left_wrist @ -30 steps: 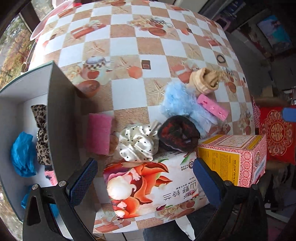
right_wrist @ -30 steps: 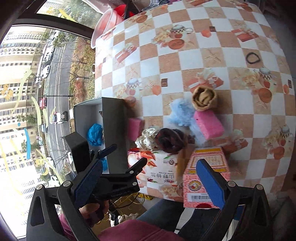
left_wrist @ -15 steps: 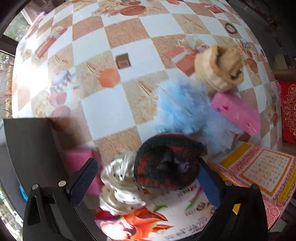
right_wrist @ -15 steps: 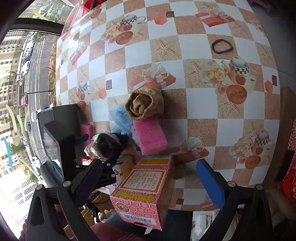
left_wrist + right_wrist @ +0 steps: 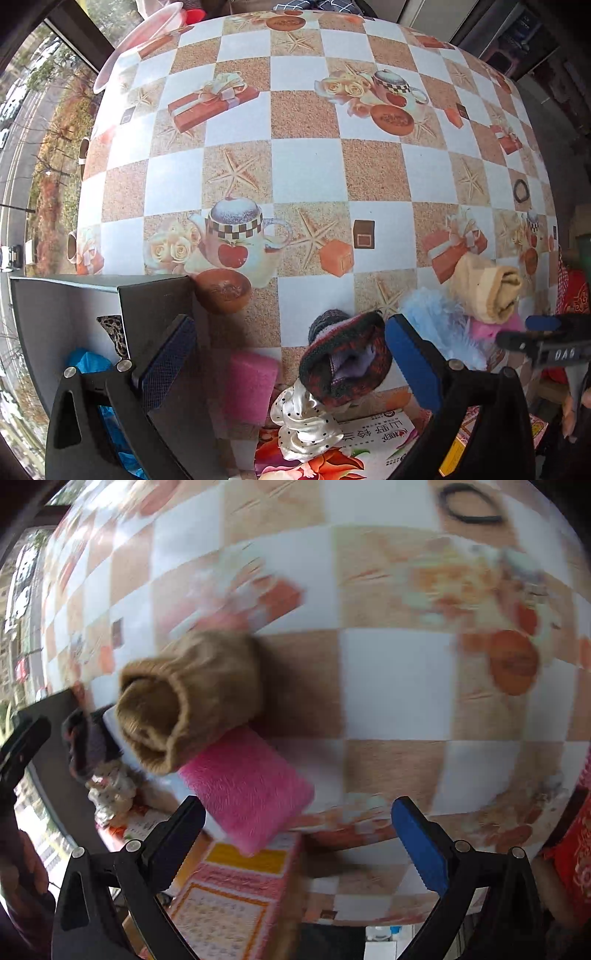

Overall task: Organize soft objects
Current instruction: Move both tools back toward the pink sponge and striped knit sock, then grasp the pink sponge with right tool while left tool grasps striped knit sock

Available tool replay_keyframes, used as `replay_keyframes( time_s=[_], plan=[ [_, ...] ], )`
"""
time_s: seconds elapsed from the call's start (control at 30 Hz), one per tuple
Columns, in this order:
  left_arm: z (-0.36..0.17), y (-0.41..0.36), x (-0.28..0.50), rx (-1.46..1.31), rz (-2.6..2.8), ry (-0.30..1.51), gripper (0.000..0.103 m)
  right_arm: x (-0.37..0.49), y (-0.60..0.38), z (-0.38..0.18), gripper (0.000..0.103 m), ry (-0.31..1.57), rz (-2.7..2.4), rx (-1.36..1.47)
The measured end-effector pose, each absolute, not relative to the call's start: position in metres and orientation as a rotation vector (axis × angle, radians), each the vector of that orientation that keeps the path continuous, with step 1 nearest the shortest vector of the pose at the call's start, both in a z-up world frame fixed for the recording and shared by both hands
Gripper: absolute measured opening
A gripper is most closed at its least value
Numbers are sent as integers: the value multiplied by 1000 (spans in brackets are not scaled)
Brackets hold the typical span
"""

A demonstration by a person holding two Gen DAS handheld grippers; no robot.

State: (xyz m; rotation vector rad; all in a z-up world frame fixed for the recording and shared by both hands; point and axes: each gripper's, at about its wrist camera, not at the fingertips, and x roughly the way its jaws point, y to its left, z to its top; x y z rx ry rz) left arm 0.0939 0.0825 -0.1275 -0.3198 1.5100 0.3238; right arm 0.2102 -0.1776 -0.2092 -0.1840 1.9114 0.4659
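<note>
While both cameras look down on the checkered tablecloth (image 5: 306, 173), I take the tan rolled sock (image 5: 188, 701) as my landmark. My right gripper (image 5: 297, 834) hovers just below it with its fingers spread wide and nothing between the blue pads (image 5: 421, 845). A pink sponge (image 5: 247, 786) lies against the sock's lower side, touching it, and its near end rests on the pink patterned box (image 5: 229, 897). Up and to the right of the sock, well apart, a black hair tie (image 5: 469, 507) lies on the cloth. This view is smeared by motion, so finer detail escapes me.

From my left wrist, the same tan rolled sock (image 5: 487, 288) sits at the right. My left gripper (image 5: 288, 362) is left of it, fingers spread and holding nothing; a dark red knitted roll (image 5: 343, 362) sits close against the inner face of the right pad (image 5: 412, 365), though I cannot tell whether they touch. Between that roll and the sock lies a fluffy light-blue piece (image 5: 439, 321). A white polka-dot scrunchie (image 5: 303, 424) rests just under the knitted roll, on a flowered packet (image 5: 351, 454). Farther left of the sock, a second pink sponge (image 5: 251, 387) leans by the grey storage box (image 5: 155, 306), which already holds a blue item (image 5: 86, 363) and a leopard-print piece (image 5: 114, 330).
</note>
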Motion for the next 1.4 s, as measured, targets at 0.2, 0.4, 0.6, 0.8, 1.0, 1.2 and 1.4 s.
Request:
replay_keyframes(
  time_s=[0.2, 0.4, 0.6, 0.8, 1.0, 1.2, 1.4],
  plan=[
    [-145, 61, 82, -302, 285, 1562, 103, 234, -258, -191, 101, 1806, 317, -38],
    [-160, 45, 85, -281, 267, 1595, 103, 218, -252, -185, 101, 1755, 415, 3],
    [-182, 42, 100, -306, 283, 1615, 103, 198, -203, -189, 101, 1713, 551, -179],
    [-202, 43, 107, -337, 317, 1640, 103, 184, -178, -221, 101, 1682, 533, -376],
    [-230, 39, 112, -371, 367, 1681, 103, 171, -171, -231, 102, 1639, 515, -444],
    [-230, 41, 116, -372, 333, 1654, 90, 173, -185, -226, 95, 1639, 503, -409],
    [-215, 32, 126, -352, 284, 1608, 53, 181, -201, -219, 74, 1639, 507, -378]
  ],
)
